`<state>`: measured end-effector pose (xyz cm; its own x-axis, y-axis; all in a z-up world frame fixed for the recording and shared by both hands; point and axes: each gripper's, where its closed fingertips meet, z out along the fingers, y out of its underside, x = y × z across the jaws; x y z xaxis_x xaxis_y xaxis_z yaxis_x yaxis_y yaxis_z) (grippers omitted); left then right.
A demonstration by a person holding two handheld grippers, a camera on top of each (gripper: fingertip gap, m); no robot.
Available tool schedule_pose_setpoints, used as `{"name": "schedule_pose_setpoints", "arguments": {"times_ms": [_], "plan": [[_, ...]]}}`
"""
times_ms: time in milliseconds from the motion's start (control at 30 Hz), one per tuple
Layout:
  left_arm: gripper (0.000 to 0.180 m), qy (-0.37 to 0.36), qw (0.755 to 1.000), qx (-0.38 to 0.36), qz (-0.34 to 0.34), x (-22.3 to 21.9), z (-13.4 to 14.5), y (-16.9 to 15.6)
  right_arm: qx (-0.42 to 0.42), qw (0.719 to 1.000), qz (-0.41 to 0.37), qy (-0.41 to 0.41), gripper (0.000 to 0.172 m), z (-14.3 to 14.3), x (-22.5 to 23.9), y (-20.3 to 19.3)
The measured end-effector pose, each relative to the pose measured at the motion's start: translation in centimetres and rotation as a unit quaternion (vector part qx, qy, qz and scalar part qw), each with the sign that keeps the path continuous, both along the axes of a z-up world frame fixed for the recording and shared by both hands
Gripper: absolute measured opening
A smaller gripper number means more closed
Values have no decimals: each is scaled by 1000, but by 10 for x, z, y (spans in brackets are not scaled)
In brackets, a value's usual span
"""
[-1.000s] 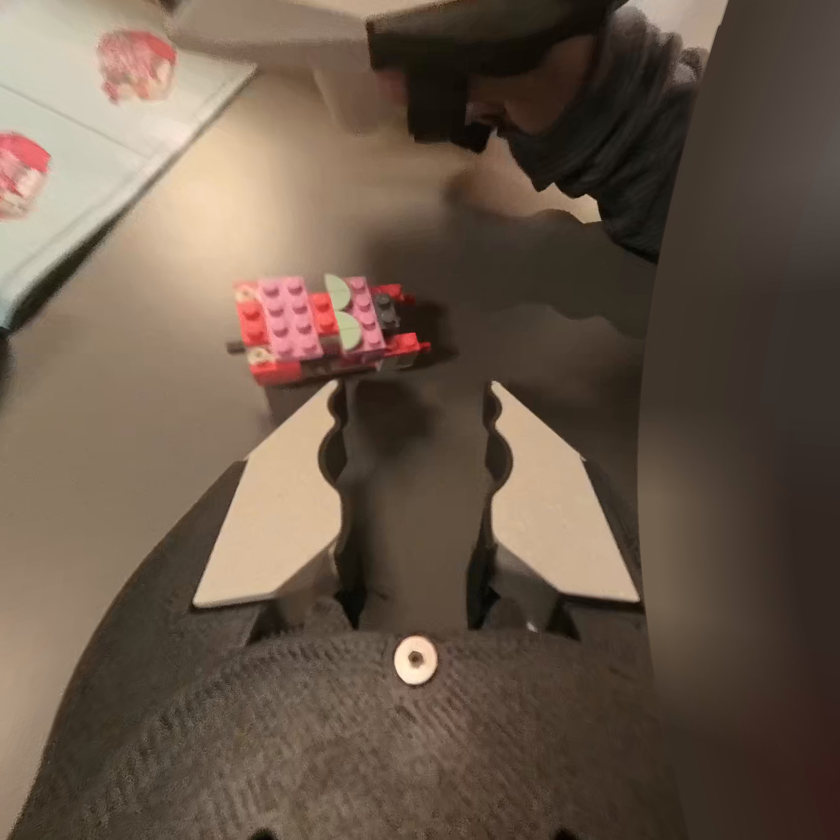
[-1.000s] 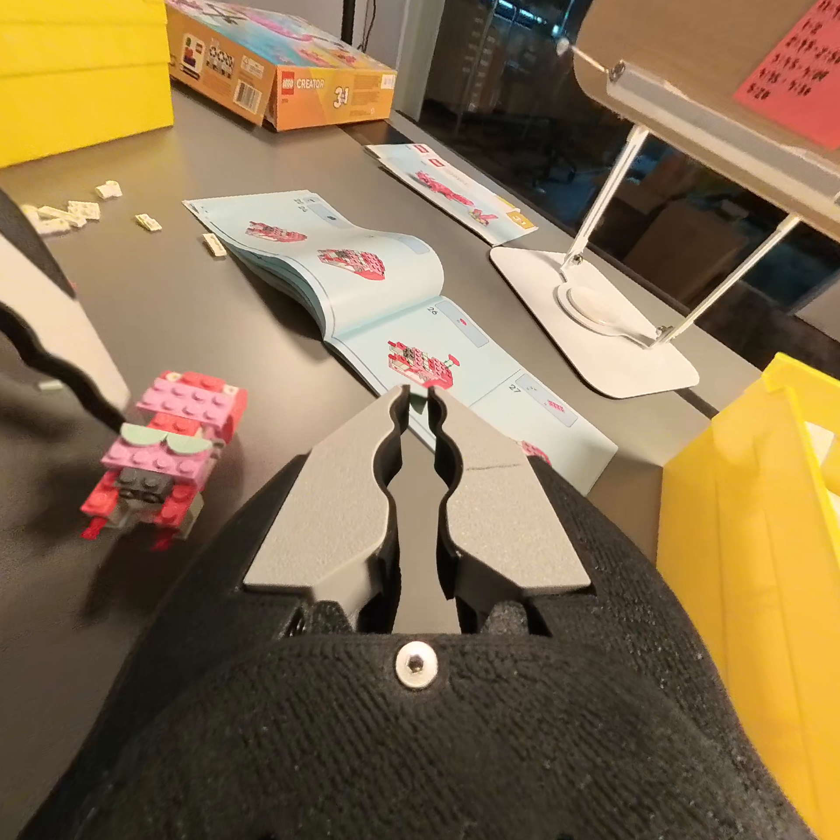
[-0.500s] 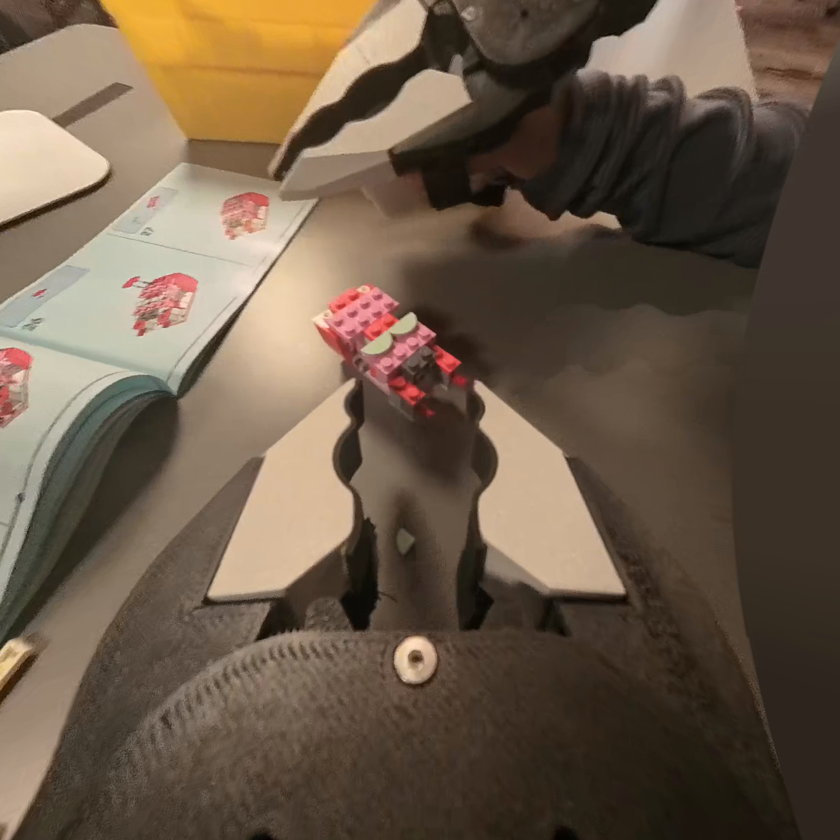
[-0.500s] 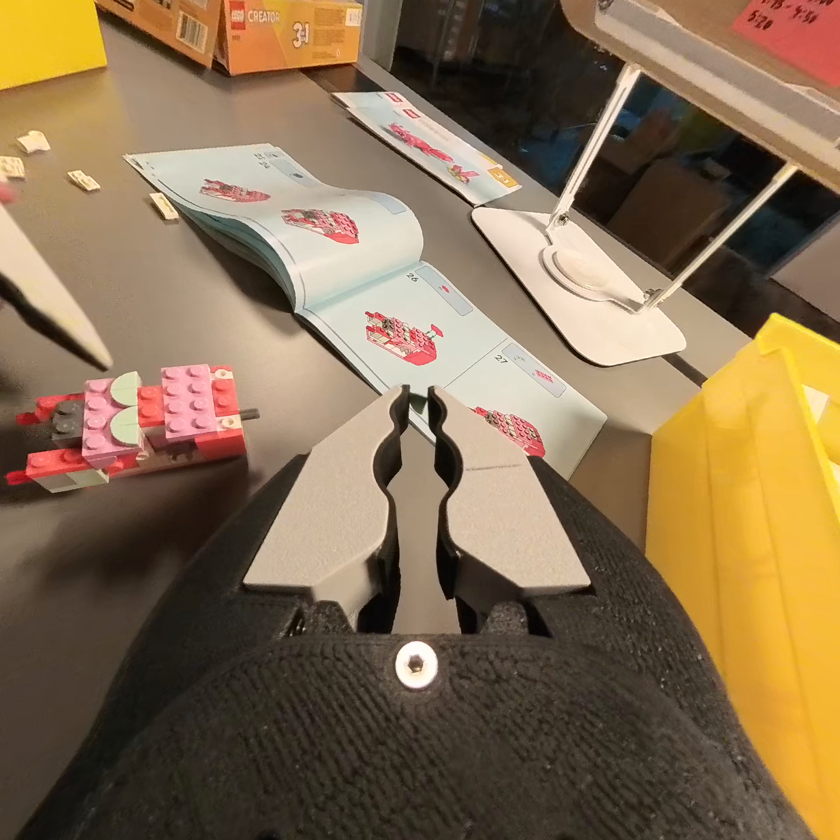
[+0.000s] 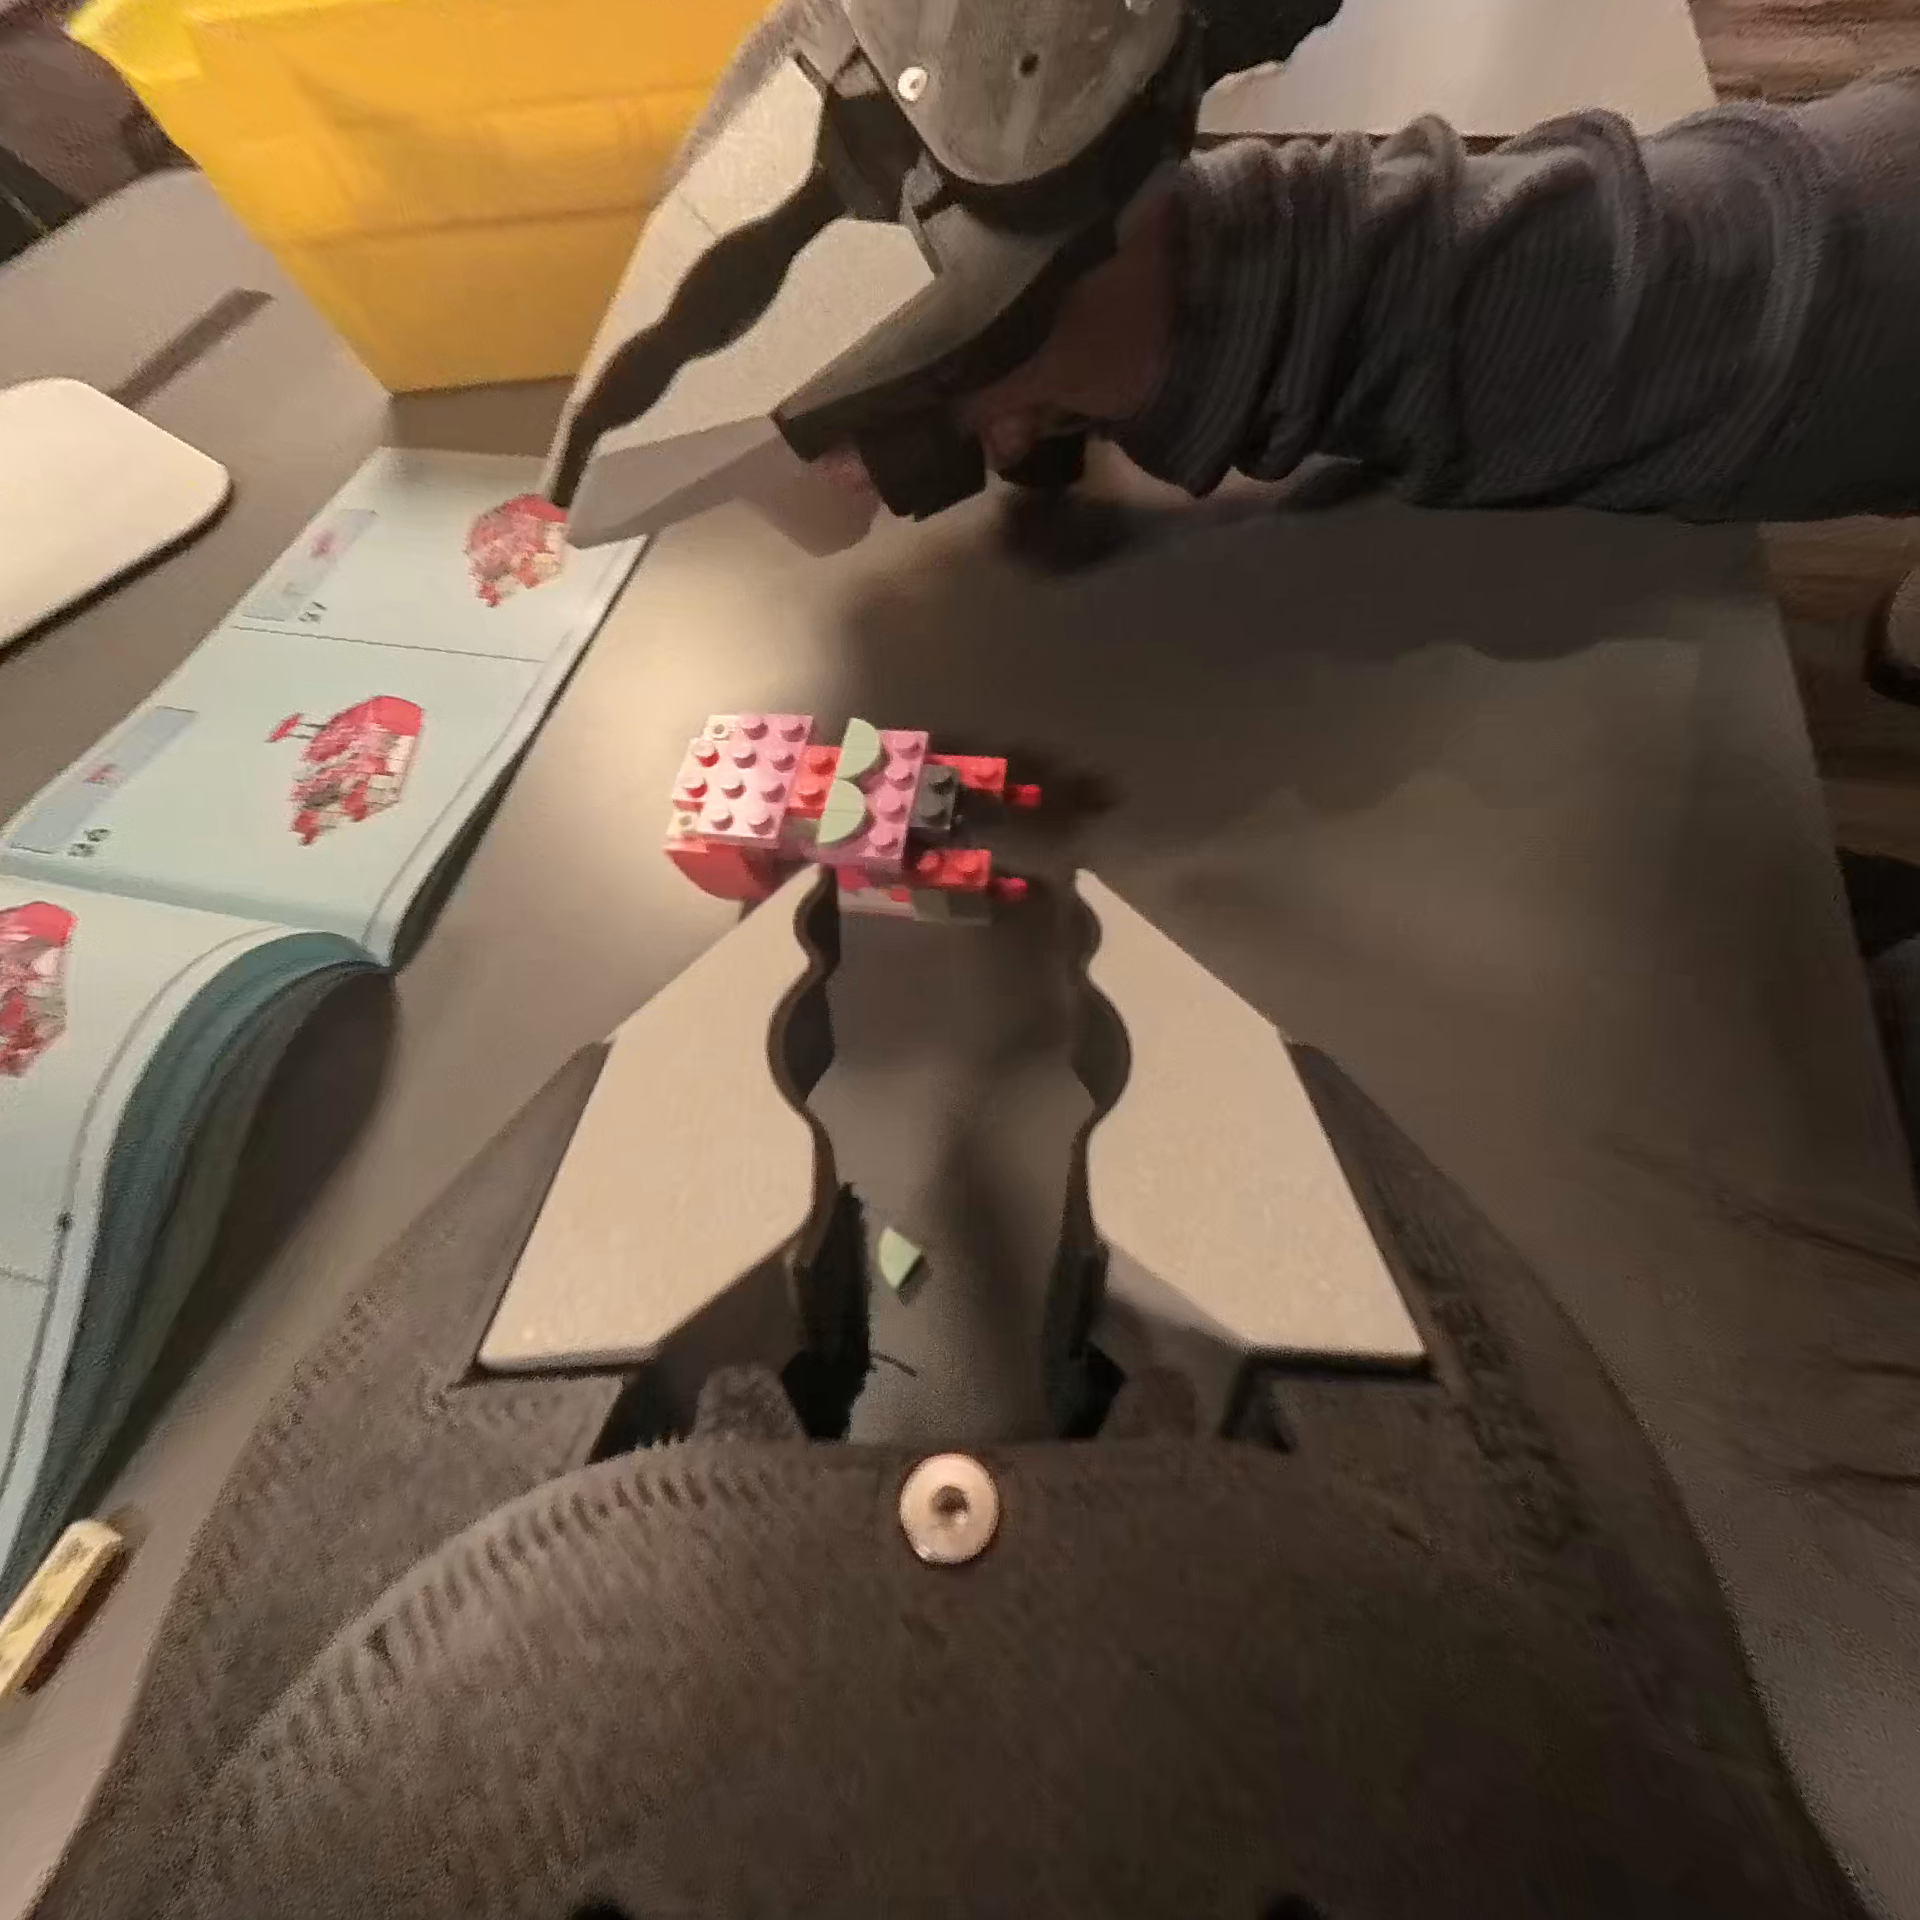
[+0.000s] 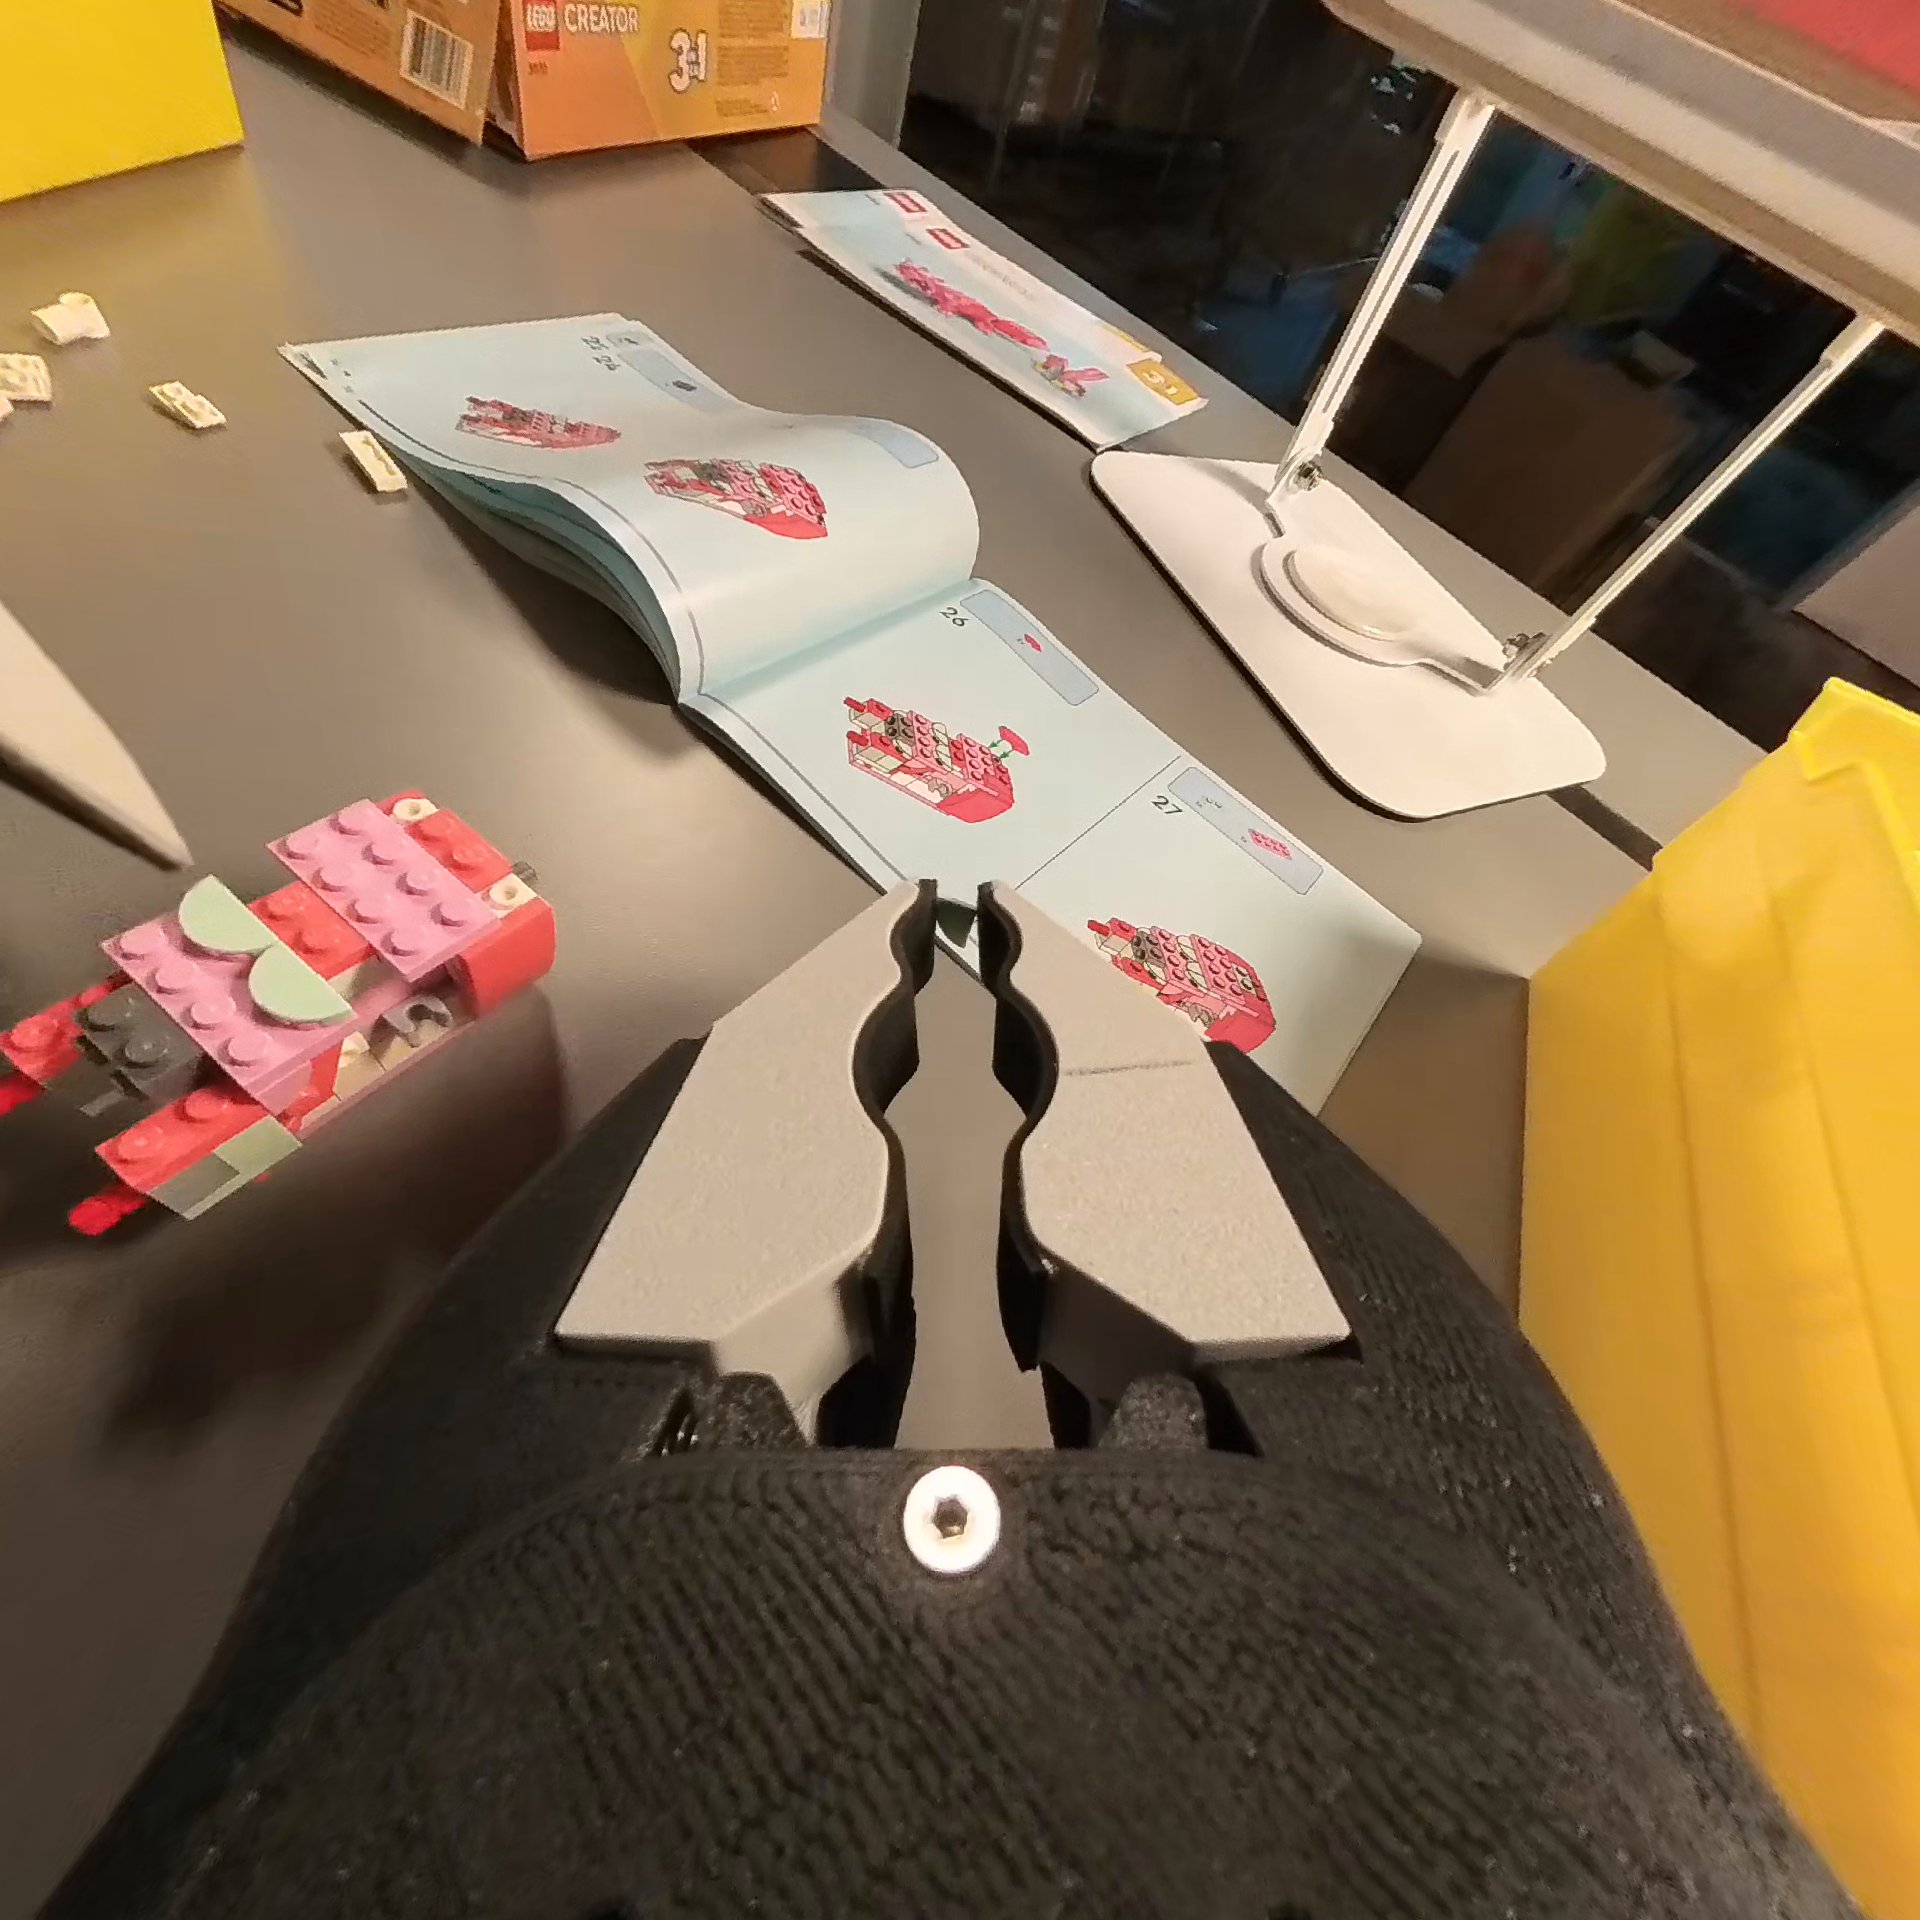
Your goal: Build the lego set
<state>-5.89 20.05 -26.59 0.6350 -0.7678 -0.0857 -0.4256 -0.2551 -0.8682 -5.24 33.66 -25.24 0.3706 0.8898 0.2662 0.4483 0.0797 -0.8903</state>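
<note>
A pink and red brick model (image 5: 831, 810) with two pale green half-round tiles sits on the dark table just ahead of my left gripper (image 5: 945, 883). The left jaws stand apart. The left fingertip (image 5: 800, 914) is against the model's near side and the right fingertip is clear of its tail. The model (image 6: 291, 987) also shows at the left of the right wrist view, beside one left finger (image 6: 83, 769). My right gripper (image 6: 954, 896) is nearly closed, with a small dark green piece (image 6: 956, 920) pinched at its tips. It hovers over the open booklet (image 6: 810, 540).
A loose pale green tile (image 5: 899, 1252) lies on the table between the left fingers. A yellow bin (image 6: 1714, 1195) stands at the right, with a white lamp base (image 6: 1351, 623) behind it. A second booklet (image 6: 987, 281), cardboard boxes (image 6: 623, 62) and small white pieces (image 6: 187, 405) lie farther back.
My left gripper came up to the model and its jaws narrowed. The model turned on the table. The right gripper's jaws stayed as they were.
</note>
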Motion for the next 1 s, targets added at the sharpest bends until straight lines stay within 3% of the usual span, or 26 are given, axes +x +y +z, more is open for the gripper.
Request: {"name": "schedule_pose_setpoints", "arguments": {"times_ms": [200, 367, 467, 533, 733, 1000], "plan": [[39, -15, 997, 38, 60, -20, 12, 15, 2, 1000, 3, -2, 6, -1, -1, -1], [38, -69, 993, 31, 90, -33, 22, 21, -7, 999, 33, -17, 6, -2, -2, -9], [38, -95, 991, 21, 95, -36, 25, 22, -89, 984, 129, -85, 6, -18, 3, -40], [38, -107, 989, 18, 96, -37, 27, 23, -87, 972, 167, -144, 6, -25, 15, -53], [38, -115, 989, 12, 92, -36, 27, 23, -103, 940, 188, -267, 6, -45, 43, -74], [37, -97, 991, 21, 91, -37, 24, 23, -128, 926, 163, -317, 6, -48, 50, -80]]}}
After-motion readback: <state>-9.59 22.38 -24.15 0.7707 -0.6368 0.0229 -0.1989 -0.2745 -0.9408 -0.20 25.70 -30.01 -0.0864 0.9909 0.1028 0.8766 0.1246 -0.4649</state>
